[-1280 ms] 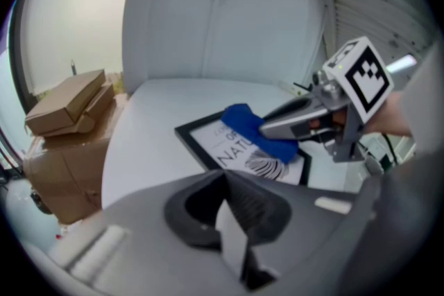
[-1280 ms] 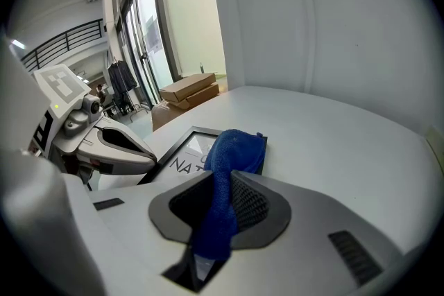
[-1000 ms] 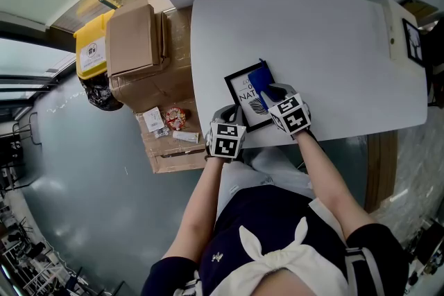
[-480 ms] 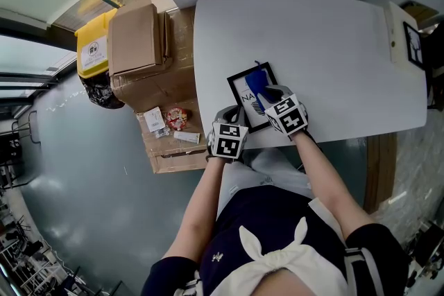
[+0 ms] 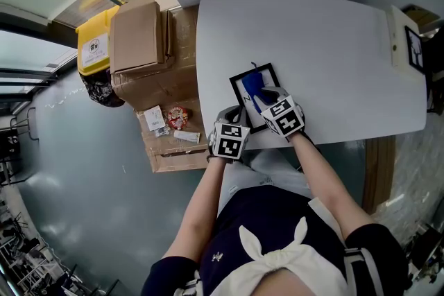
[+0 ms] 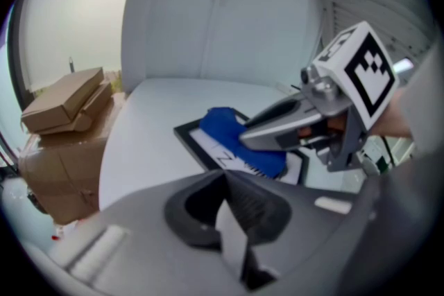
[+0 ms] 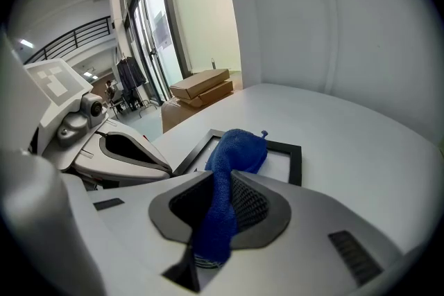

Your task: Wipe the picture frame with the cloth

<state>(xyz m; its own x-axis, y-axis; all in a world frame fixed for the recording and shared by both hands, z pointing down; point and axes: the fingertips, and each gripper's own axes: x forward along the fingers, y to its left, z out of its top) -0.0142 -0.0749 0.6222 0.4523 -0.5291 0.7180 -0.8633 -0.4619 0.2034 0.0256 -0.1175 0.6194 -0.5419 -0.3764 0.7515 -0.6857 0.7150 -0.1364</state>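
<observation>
now: cloth on the far half of the frame, sliding left

the picture frame (image 5: 240, 97) lies flat on the white table (image 5: 326, 45), close to the edge nearest the person. its long axis runs from that edge outward, turned a little to the person's left. the blue cloth (image 5: 252, 84) rests on the glass over the far half and touches it. a strip of print with one letter shows bare beside it on the left.

the right gripper (image 5: 267, 99) is clamped on the tail of the cloth. the cloth spills straight ahead of its jaws onto the frame, so this is the working tool. judging by the bare strip, the next stroke runs left across the short side. the near half looks unwiped.

the left gripper (image 5: 225, 118) sits at the table edge just beside the frame's near-left corner. its jaws are drawn together, and i can make out nothing gripped between them. the frame lies ahead and to its right.

against the earlier frames, the cloth and the right gripper have slid leftward across the glass. several letters showed a second ago; one does now. the left gripper keeps its place by the corner.
</observation>
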